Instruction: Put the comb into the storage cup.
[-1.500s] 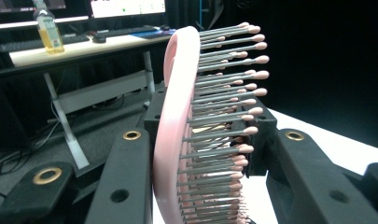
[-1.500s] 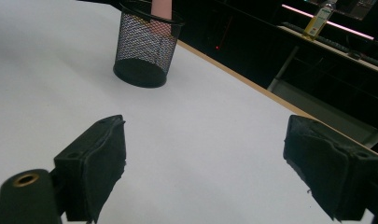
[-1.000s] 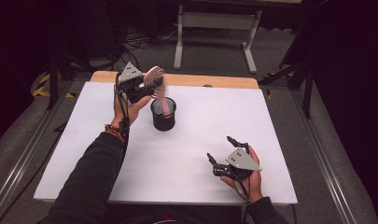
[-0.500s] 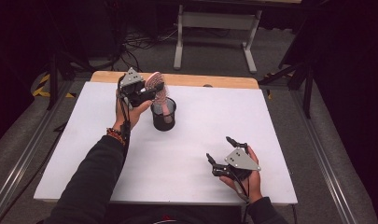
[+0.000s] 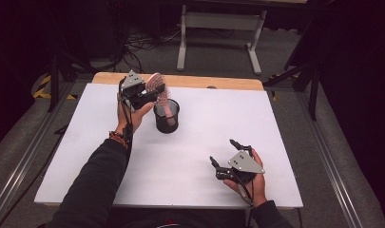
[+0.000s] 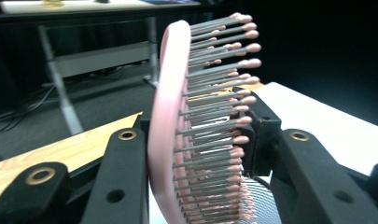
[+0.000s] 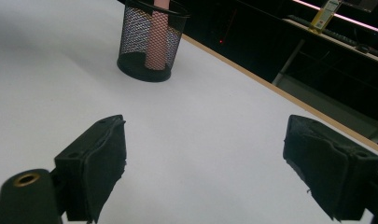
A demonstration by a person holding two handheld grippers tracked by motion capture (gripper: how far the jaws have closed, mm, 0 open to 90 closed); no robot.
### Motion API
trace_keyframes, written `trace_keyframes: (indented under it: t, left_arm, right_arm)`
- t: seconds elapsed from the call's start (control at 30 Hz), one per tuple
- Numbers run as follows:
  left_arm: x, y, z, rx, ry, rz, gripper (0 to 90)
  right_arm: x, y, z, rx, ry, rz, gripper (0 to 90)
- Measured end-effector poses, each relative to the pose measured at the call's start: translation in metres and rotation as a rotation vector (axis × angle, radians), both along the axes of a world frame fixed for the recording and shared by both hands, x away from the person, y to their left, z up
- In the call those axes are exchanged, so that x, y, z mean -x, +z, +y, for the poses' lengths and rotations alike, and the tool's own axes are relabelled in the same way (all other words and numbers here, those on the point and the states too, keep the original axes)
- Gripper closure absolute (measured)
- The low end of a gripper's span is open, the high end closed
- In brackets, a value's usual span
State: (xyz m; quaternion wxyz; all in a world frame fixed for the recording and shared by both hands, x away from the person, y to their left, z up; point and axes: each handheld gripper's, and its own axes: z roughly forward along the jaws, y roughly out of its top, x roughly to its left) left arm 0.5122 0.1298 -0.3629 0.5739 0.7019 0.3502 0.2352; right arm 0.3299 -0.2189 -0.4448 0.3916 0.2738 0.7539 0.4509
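Two risks stand out to us. We hold the left tool (image 5: 149, 95) pinched on the head of a pink hairbrush (image 5: 158, 86), one jaw against its smooth back and the other pressing into the bristles, as the left gripper view shows. Bristles give under load, so we judge that grip soft: the head could twist or creep between the jaws if we push or tilt.

The brush handle already sits inside the black mesh cup (image 5: 166, 116), which stands on the white counter (image 5: 275, 123) toward its far left, just beside our left hand. The cup looks light and nothing pins it. If we let go while the brush leans, or drag the tool sideways on the way out, we think the top-heavy brush could tip the cup or skid it across the counter.

Our right tool (image 5: 226, 161) rests near the front right of the counter, well apart from the cup, its jaws spread wide with nothing between them, so it cannot steady the cup from there.

As for the brush itself, its long axis runs close to vertical with a slight lean. The handle points down into the cup and the head points up, clear of the rim. In the high view the bristles seem to face right, away from our left hand.
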Motion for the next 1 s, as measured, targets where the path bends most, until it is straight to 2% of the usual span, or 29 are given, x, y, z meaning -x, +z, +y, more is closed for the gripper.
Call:
trace_keyframes:
  t: [0.2, 0.4, 0.57, 0.7, 1.0]
  left_arm:
    - [-0.004, -0.004, 0.010, 0.023, 0.025, 0.021, 58.7]
    - [-0.008, -0.010, 0.018, 0.067, 0.059, 0.065, 57.8]
    - [-0.009, -0.016, 0.022, 0.072, 0.086, 0.068, 55.2]
    - [-0.010, -0.018, 0.026, 0.093, 0.077, 0.084, 54.7]
    - [-0.010, -0.020, 0.030, 0.075, 0.069, 0.070, 48.2]
  right_arm:
    - [0.000, -0.001, 0.001, 0.003, 0.001, 0.006, 14.0]
    - [-0.001, -0.001, 0.001, 0.011, -0.001, 0.008, 14.0]
    - [-0.001, -0.001, 0.001, 0.014, -0.002, 0.006, 14.0]
    - [-0.001, -0.001, 0.001, 0.013, -0.007, 0.006, 14.1]
    - [0.000, -0.001, 0.001, 0.015, -0.006, 0.001, 14.4]
